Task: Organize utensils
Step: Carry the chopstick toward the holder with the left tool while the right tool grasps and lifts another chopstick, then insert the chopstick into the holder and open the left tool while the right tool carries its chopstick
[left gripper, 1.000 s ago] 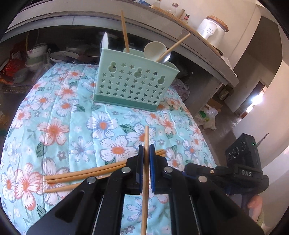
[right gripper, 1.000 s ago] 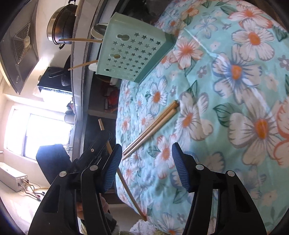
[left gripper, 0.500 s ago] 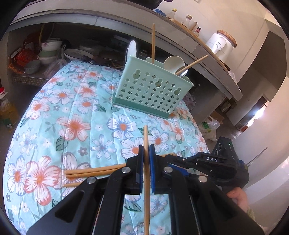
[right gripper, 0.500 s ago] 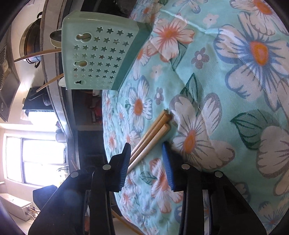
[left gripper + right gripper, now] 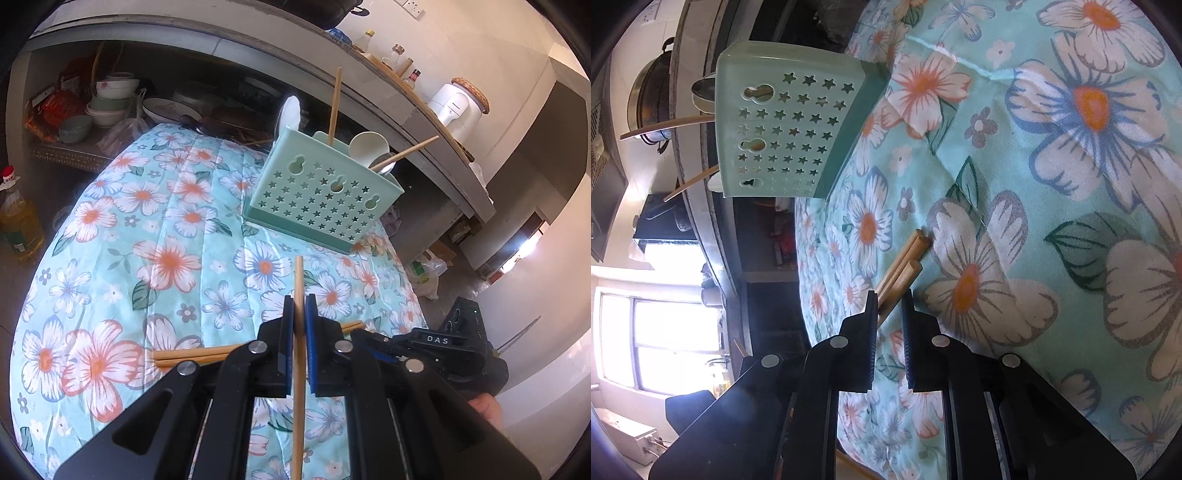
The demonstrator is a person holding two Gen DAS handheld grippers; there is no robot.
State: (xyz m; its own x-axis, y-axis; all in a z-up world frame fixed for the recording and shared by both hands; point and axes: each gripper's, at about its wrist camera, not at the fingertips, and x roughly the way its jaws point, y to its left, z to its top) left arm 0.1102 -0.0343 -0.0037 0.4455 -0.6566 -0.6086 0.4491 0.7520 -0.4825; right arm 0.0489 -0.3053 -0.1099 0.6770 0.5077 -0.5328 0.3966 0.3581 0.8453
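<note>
My left gripper (image 5: 300, 299) is shut on one wooden chopstick (image 5: 298, 280), which stands upright between the blue pads above the flowered cloth (image 5: 166, 236). The mint-green utensil holder (image 5: 321, 199) stands at the table's far side with chopsticks and spoons in it. More chopsticks (image 5: 192, 356) lie across the cloth just behind my left fingers. My right gripper (image 5: 889, 295) is down at their ends; its jaws are closing, and the chopsticks (image 5: 908, 254) sit between the pads, touching them. The holder (image 5: 790, 129) shows at the upper left there.
A shelf under the grey counter holds bowls (image 5: 110, 92) and plates. An oil bottle (image 5: 18, 221) stands on the floor at the left. A white jar (image 5: 458, 107) and bottles sit on the counter. A metal pot (image 5: 650, 96) is beyond the holder. The table edge drops off at the right.
The right gripper's jaws narrowed from wide open to close around the ends of the lying chopsticks as it sank toward the cloth. My left gripper drifted sideways with its chopstick still held.
</note>
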